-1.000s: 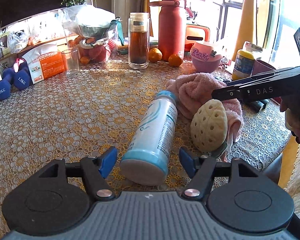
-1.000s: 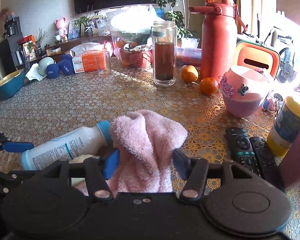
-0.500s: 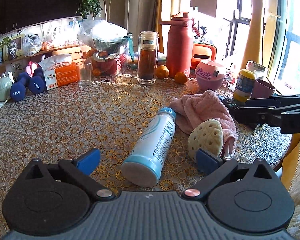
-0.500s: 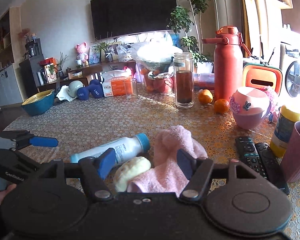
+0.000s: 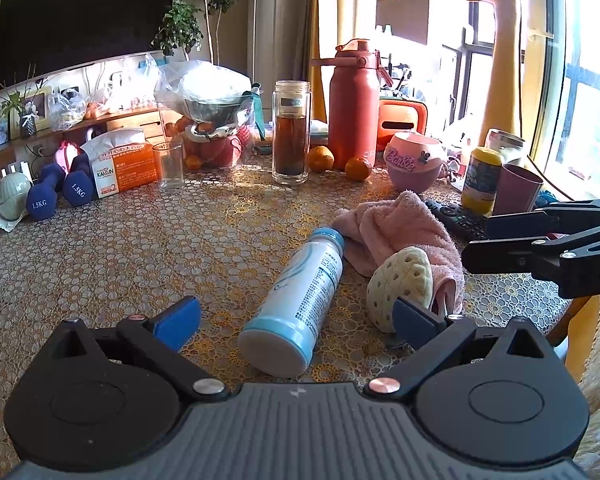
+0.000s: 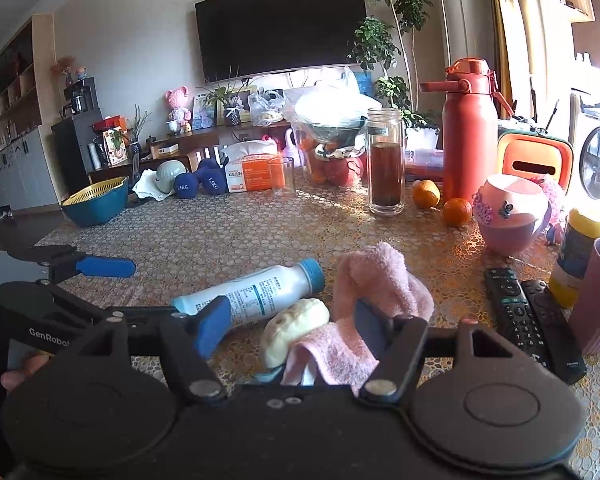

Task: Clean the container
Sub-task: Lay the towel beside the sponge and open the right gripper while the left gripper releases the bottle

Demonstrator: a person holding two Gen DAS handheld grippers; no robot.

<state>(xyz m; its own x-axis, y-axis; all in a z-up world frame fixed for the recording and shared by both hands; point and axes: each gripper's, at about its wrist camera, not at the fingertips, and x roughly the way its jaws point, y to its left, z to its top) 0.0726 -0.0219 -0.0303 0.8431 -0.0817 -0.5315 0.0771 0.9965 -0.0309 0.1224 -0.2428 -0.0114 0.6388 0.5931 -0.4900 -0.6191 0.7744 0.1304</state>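
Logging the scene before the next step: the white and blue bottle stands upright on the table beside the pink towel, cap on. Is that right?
Not quite. The white and blue bottle lies on its side on the table, as the left wrist view shows. The rest holds: it is beside the pink towel, its blue cap on.

Table (image 5: 132, 248), covered by a gold-patterned lace cloth, is being occupied by: a white bottle (image 5: 300, 292) lying on its side; a pink towel (image 5: 400, 228) crumpled beside its cap; a cream perforated sponge (image 5: 400, 284) against the towel; two remotes (image 6: 528, 312); a glass tea flask (image 5: 291, 132); a red jug (image 5: 354, 108); two oranges (image 6: 440, 202); blue dumbbells (image 5: 58, 192).
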